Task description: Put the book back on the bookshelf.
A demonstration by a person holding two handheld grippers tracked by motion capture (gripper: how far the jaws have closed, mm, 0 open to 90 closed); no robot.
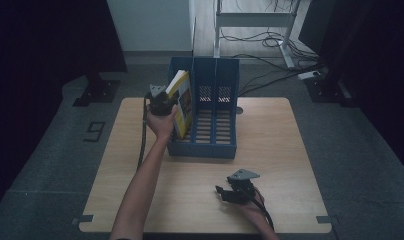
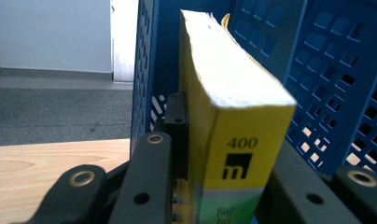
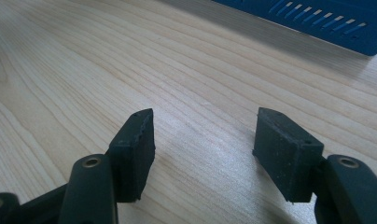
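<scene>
The yellow book (image 2: 233,140) is clamped between the left gripper's (image 2: 224,186) fingers (image 2: 151,177), inside the blue rack's (image 1: 225,145) left compartment; the right gripper's (image 3: 203,144) fingers stand wide, empty.

Light wooden table (image 1: 270,150), grey carpet floor (image 1: 360,145), white metal frame (image 1: 255,20), black cables (image 1: 275,75) behind

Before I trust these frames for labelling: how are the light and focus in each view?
High view: dim, the room's edges nearly black, the book in the blue file rack still readable. Left gripper view: the book's page edge glares white and the near jaws are soft. Right gripper view: evenly lit, table grain sharp, jaws casting faint shadows.
</scene>
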